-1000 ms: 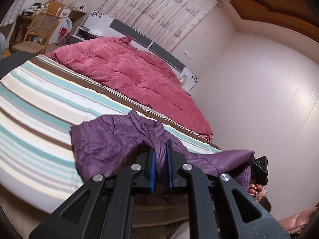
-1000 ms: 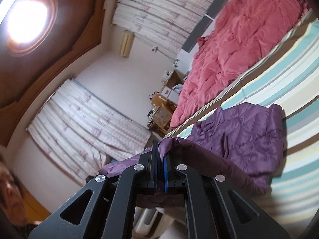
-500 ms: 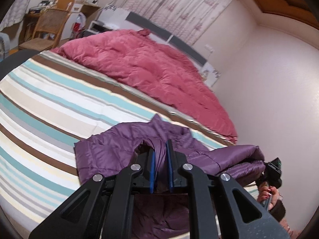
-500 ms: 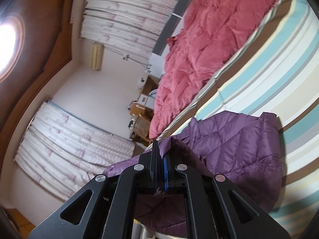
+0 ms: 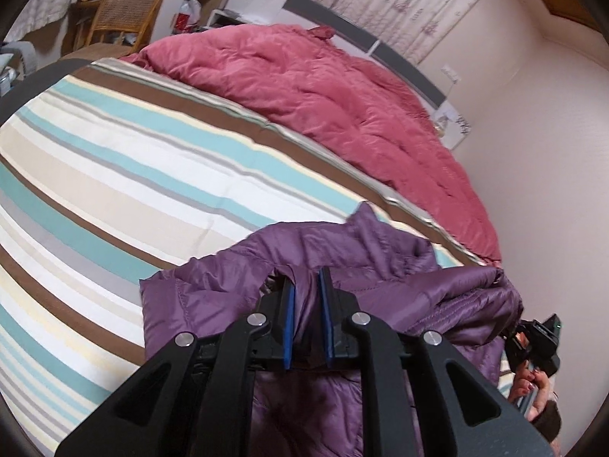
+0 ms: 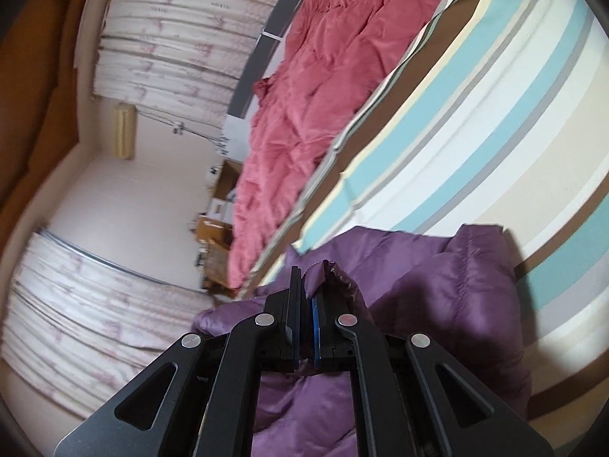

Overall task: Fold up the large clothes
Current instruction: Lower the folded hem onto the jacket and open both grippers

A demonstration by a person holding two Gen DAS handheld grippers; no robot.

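With both grippers, left (image 5: pixel 307 289) and right (image 6: pixel 309 289), pinching the purple jacket (image 5: pixel 213 289), I judged lowering evenly onto the bed (image 5: pixel 114 175) best.

This is a bedroom in a home: a wide bed (image 5: pixel 114 175) with a striped sheet, a pink quilt (image 5: pixel 323 106) near the headboard (image 5: pixel 365 40), patterned curtains (image 5: pixel 399 3), and a wicker chair (image 5: pixel 121 15) in the corner.

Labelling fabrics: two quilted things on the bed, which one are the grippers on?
The purple jacket, at the near edge of the striped sheet; both grippers pinch its fabric. The pink duvet lies untouched by the headboard.
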